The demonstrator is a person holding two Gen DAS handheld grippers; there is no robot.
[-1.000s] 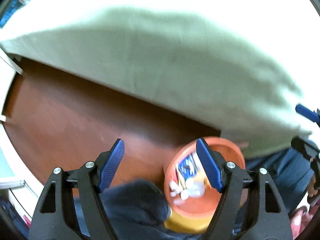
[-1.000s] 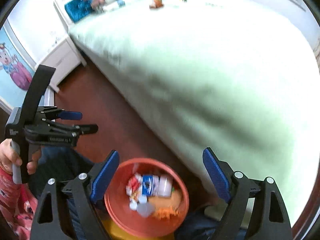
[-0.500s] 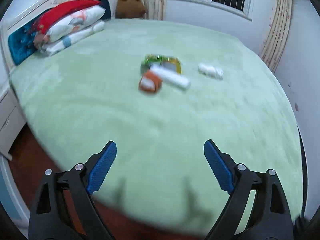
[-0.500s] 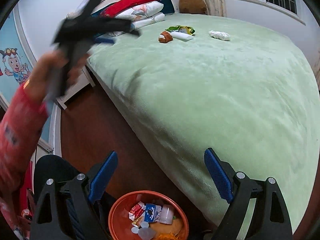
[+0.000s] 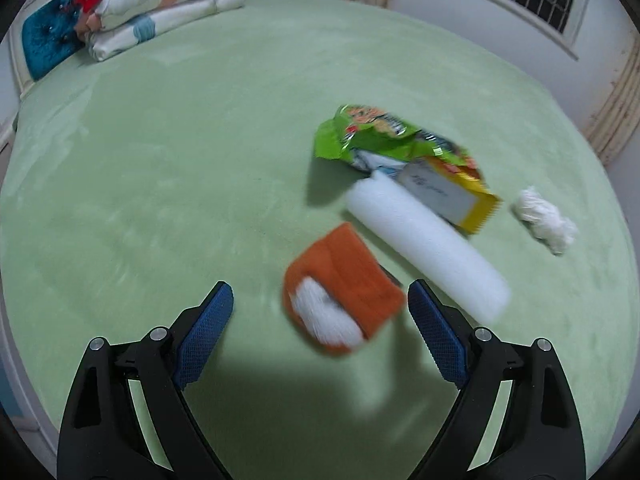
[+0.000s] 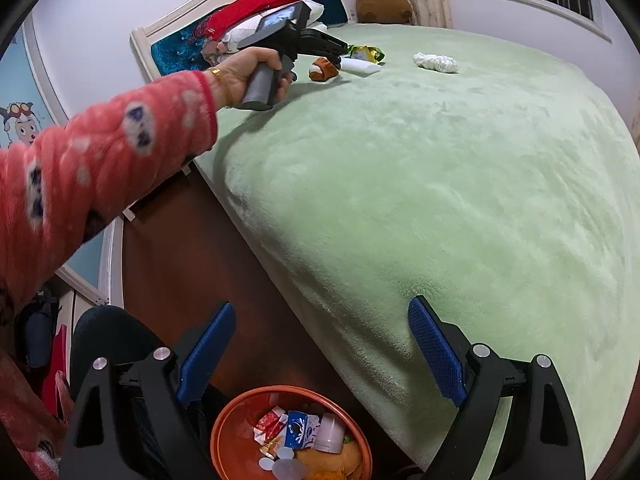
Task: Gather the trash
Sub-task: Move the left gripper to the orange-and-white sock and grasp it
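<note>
On the green bed [image 5: 160, 168] lie an orange-and-white wrapper [image 5: 344, 300], a white foam cylinder [image 5: 424, 248], a green snack bag [image 5: 380, 136], a yellow packet [image 5: 452, 192] and a crumpled white tissue [image 5: 544, 220]. My left gripper [image 5: 320, 292] hovers open just above the orange wrapper, which sits between the fingertips without touching them. In the right wrist view that left gripper [image 6: 336, 50] reaches over the same pile [image 6: 322, 69]. My right gripper [image 6: 320, 308] stands open and empty above the bed edge, over the orange bin [image 6: 224, 432] holding several wrappers.
Folded pillows and a red blanket [image 5: 160, 4] are stacked at the headboard [image 6: 180, 28], with a brown plush toy [image 6: 380, 0] beside them. A person's red sleeve [image 6: 100, 168] crosses the left. Brown wood floor [image 6: 180, 272] runs beside the bed.
The left gripper swung away from the bin, out across the bed to the trash pile, its jaws spreading wider. The right gripper stayed over the bin, tilting up slightly.
</note>
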